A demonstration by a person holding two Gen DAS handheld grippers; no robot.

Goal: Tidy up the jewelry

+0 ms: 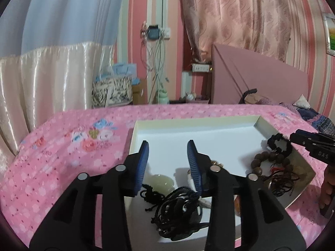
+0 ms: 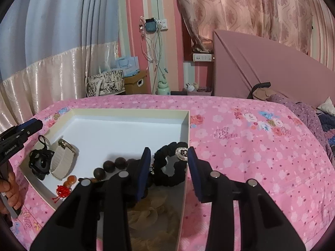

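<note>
A shallow white box (image 1: 188, 125) (image 2: 129, 113) lies on the pink floral bed. It holds jewelry: a tangle of black cord (image 1: 178, 207), a pale green jade ring (image 1: 162, 181), a brown bead bracelet (image 1: 270, 159) (image 2: 113, 166), a black scrunchie with a jewelled badge (image 2: 169, 165) (image 1: 279, 144), a red knot charm (image 2: 62, 190), a cream band (image 2: 62, 163). My left gripper (image 1: 168, 146) is open above the black cord. My right gripper (image 2: 169, 152) is open, its jaws either side of the scrunchie and the box's right wall.
The pink floral bedspread (image 2: 261, 156) spreads around the box. A pink headboard (image 2: 261, 67) stands at the far right, with pillows (image 2: 326, 104) below it. Bags and boxes (image 2: 108, 81) sit beyond the bed by the curtains.
</note>
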